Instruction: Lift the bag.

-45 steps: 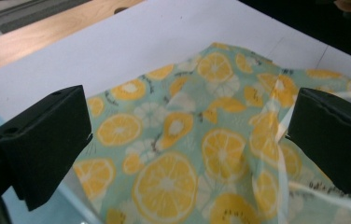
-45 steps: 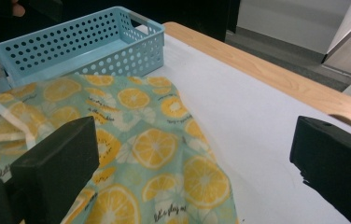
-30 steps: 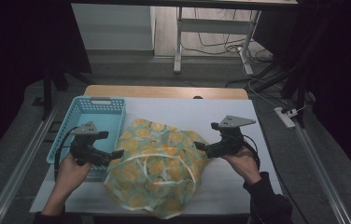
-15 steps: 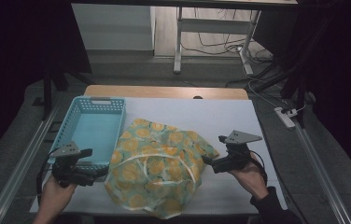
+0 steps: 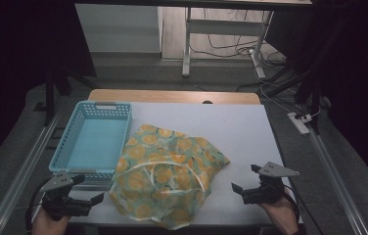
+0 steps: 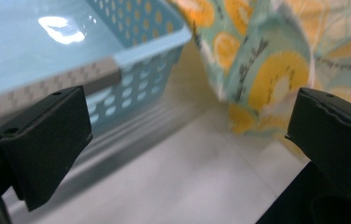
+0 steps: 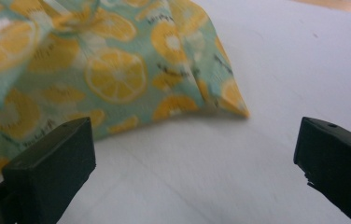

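White worktop [image 5: 250, 132] w/ lemon-print cloth [image 5: 167, 174] lying loose btwn my left gripper [image 5: 91, 193] & right gripper [image 5: 244, 180], both jaws wide apart, gripping nothing, blue basket [image 5: 94, 142] bare — prob nothing done yet.

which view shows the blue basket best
The high view: the whole blue basket sits beside the lemon-print cloth. The left gripper view gives a close near corner; the right gripper view looks at cloth and table.

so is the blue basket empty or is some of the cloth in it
Empty: the blue basket shows a bare floor, and the lemon-print cloth lies crumpled on the table beside it, outside its rim.
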`<control>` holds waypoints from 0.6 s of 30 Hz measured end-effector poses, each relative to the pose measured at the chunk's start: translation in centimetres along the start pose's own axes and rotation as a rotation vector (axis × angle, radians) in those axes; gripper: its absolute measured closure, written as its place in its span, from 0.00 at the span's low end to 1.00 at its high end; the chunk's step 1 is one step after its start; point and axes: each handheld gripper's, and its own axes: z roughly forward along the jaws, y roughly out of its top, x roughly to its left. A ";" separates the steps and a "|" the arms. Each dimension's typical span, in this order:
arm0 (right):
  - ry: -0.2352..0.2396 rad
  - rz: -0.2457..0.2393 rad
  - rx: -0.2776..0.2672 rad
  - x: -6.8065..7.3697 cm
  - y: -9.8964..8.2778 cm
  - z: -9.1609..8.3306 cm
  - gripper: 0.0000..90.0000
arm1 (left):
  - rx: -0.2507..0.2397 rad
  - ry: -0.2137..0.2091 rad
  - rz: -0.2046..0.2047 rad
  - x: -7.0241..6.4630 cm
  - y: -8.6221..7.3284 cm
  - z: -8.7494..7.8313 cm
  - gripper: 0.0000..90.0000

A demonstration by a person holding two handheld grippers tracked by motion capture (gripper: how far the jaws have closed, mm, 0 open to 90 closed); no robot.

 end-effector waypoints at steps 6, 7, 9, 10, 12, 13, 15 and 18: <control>-0.052 0.008 0.034 0.0 -1.8 -1.4 0.00 | 0.019 0.030 -0.006 0.1 -1.6 -0.1 0.00; -0.054 0.012 0.041 0.0 -2.0 -1.5 0.00 | 0.019 0.030 -0.006 0.1 -1.6 -0.1 0.00; -0.059 0.018 0.047 0.0 -2.5 -1.8 0.00 | 0.016 0.037 -0.018 0.3 -2.1 -0.3 0.00; -0.058 0.021 0.053 0.0 -2.7 -1.9 0.00 | 0.016 0.037 -0.018 0.3 -2.1 -0.3 0.00; -0.061 0.026 0.061 0.1 -3.1 -2.1 0.00 | 0.015 0.042 -0.026 0.3 -2.4 -0.3 0.00; -0.062 0.025 0.068 0.2 -3.3 -2.2 0.00 | 0.017 0.042 -0.030 0.4 -2.5 -0.3 0.00; -0.067 0.025 0.084 0.3 -3.7 -2.4 0.00 | 0.038 0.053 -0.034 0.4 -3.0 -0.2 0.00; -0.069 0.029 0.108 0.4 -4.2 -2.7 0.00 | 0.062 0.063 -0.038 0.3 -3.2 0.0 0.00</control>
